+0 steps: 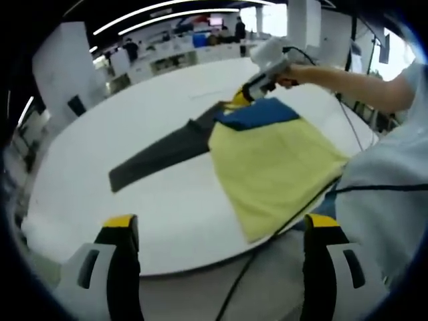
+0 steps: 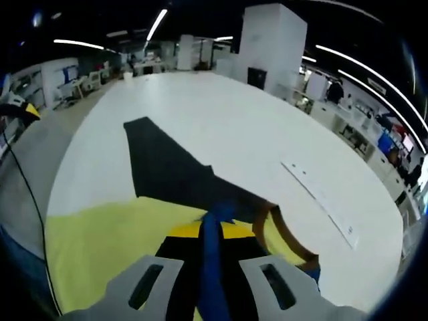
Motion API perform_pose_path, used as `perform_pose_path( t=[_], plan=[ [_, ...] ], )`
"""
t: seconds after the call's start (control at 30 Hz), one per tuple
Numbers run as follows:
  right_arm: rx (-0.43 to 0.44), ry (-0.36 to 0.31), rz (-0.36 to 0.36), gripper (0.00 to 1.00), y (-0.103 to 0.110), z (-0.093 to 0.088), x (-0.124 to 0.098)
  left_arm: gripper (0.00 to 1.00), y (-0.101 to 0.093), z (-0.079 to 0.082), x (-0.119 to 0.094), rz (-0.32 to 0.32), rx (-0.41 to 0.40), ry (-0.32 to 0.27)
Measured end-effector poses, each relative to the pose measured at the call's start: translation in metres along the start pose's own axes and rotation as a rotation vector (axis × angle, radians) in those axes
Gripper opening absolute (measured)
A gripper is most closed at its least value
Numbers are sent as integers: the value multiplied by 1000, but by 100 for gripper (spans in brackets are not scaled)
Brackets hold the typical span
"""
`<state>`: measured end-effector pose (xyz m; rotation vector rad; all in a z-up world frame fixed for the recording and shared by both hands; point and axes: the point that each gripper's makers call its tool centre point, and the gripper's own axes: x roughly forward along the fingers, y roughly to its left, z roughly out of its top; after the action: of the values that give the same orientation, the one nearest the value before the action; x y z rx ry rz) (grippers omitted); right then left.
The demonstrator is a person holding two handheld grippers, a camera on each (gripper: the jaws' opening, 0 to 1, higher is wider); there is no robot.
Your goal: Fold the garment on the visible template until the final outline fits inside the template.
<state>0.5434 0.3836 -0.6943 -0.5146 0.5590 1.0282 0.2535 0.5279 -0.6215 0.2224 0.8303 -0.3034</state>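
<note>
1. Left gripper (image 1: 217,231): jaws spread wide at the near table edge, yellow-tipped, nothing between them. It hangs off the table, short of the garment.
2. Table (image 1: 100,154): white, round, large. A black cable (image 1: 257,257) runs from the near edge up toward the person's side.
3. Garment (image 1: 274,160): lies flat on the table toward the person's side, its near corner reaching the table edge. Main panel is pale yellow, roughly a slanted rectangle, smooth with few creases. A blue band (image 1: 257,115) lies across its far end.
4. Template (image 1: 164,152): dark grey, flat, a long tapered shape reaching out from under the garment's far edge toward the table's middle. Most of it lies bare; the garment covers only one end.
5. Right gripper (image 1: 242,98): at the garment's far corner, held by a hand on an outstretched arm (image 1: 348,81). In the right gripper view the jaws (image 2: 212,264) are nearly together, with a fold of blue cloth (image 2: 212,254) pinched between them and yellow cloth (image 2: 100,247) spreading below and to the left.
6. Right gripper view, further out: an orange-brown edge (image 2: 284,237) curls beside the blue fold; whether collar or trim, cannot tell. A pale strip (image 2: 321,197) lies on the table apart from the garment.
7. Far background: desks, a white pillar, ceiling light strips.
</note>
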Motion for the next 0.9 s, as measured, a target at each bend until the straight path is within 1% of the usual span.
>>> perform_pose_path(
  t=[0.37,0.9],
  plan=[
    [32,49,6,9,-1,-27,7,99,0,-1,3,-7,7,8],
    [51,105,31,11,10,-52,16,98,0,-2,4,-12,7,22]
  ],
)
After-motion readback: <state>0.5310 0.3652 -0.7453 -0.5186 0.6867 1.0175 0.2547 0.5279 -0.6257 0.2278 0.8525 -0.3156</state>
